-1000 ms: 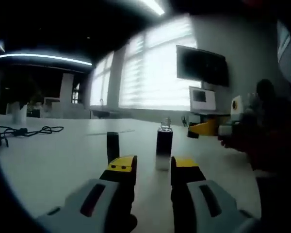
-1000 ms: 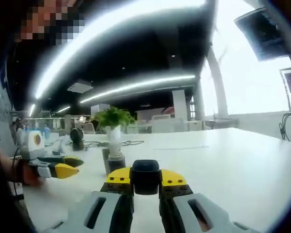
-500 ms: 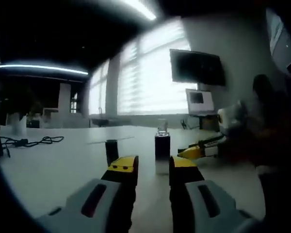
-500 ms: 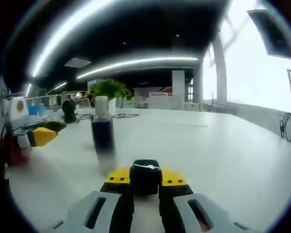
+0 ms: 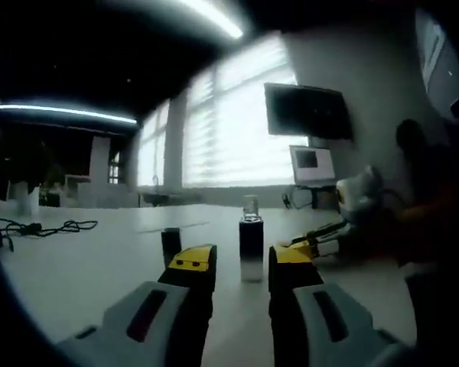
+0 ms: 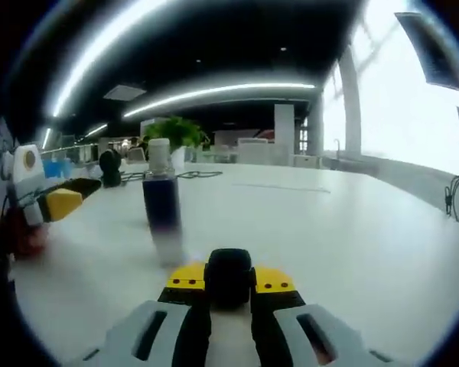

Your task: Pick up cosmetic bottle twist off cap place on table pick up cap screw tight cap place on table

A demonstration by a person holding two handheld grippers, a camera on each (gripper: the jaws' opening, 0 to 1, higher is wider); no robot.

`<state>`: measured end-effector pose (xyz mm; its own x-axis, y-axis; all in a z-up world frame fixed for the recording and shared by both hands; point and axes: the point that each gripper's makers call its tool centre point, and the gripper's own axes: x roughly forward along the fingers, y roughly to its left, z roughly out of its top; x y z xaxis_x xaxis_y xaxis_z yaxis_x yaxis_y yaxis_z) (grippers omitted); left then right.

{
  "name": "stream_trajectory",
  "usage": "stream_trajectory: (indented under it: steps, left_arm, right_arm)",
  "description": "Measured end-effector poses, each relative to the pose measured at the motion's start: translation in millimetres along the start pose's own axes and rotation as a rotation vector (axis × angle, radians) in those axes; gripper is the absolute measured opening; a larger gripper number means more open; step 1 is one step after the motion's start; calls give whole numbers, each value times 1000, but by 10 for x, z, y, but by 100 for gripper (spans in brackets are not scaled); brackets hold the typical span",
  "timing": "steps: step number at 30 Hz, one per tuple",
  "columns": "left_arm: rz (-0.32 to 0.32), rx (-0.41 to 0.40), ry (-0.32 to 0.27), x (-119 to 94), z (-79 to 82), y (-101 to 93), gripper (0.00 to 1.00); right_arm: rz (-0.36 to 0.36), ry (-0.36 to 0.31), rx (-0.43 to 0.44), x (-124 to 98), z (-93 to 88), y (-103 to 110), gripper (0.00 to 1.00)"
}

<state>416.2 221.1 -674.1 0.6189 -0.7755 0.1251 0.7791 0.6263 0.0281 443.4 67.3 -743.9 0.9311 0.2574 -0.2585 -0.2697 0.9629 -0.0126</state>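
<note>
Black, the cap sits clamped in the right claw, now lower toward the bench – likely to be set down – while the uncapped bottle stands just beyond the open, empty left claw.

Hand-held gripper: grey body, yellow/blk tips.
</note>
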Motion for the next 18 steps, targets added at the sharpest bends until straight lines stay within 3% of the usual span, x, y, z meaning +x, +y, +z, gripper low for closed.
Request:
stream_trajectory:
  steps: [4,6,10,13,18]
  left_arm:
    - [12,-21,-7,-17,9,40,19]
    - [21,-33,-10,-28,16,73,19]
    - [48,-44,-22,-66,43,124,22]
    - [58,-54,-25,-87,47,144,23]
    - [61,-57,-14,-188,40,90,25]
  right_arm:
    - [27,-42,0,-69,62,21,27]
    - [65,-64,-53,-99,89,62,27]
    - [113,-145,-34,-188,216,133,35]
    - [161,-230,-13,-295,355,196,35]
    - [212,-272,-7,-464,374,210,36]
